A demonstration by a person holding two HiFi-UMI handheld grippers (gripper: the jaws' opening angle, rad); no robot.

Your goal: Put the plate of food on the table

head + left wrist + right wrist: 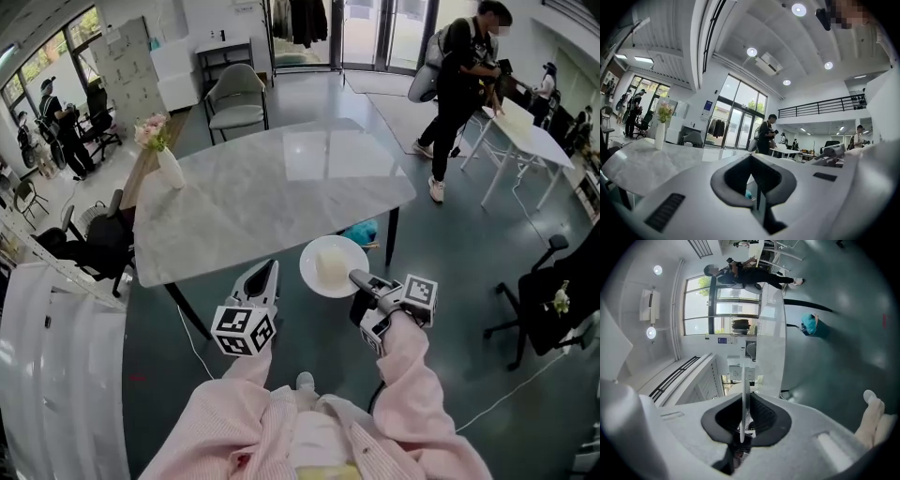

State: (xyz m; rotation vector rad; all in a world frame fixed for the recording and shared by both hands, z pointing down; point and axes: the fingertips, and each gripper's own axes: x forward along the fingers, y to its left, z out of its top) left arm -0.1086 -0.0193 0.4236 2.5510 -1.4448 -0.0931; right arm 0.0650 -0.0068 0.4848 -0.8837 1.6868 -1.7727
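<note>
— How do the two grippers stand?
— The right gripper (357, 278) is clamped on the rim of the plate (311, 275). The right gripper view shows that rim edge-on between its pads. The left gripper (266, 274) has its jaws drawn together with nothing between them. It sits just left of the plate, apart from it.
— Where is the plate?
— It is held level in the air with pale food (332, 262) on it, just off the near edge of the marble table (272, 187), toward the right corner.
— And farther out?
— A white vase (170, 169) of pink flowers stands near the table's far left corner, and a grey chair (236, 98) sits beyond the far edge.
</note>
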